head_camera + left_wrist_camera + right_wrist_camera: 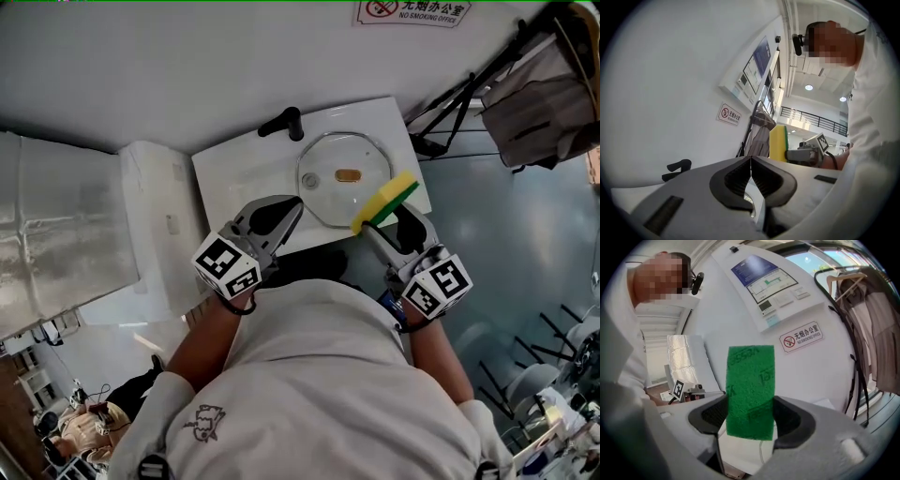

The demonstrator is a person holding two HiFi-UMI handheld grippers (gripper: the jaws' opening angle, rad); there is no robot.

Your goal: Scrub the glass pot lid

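One lid (324, 180) — white tabletop (234, 173), grey floor (506, 246)

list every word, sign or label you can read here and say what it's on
"无烟办公室 NO SMOKING OFFICE", next to a red no-smoking symbol: on the wall sign.
Print on the green face of the sponge: letters show, but they are turned and too faint to read with any certainty.
Text on the notice board with the blue header, on the wall: too small to read.
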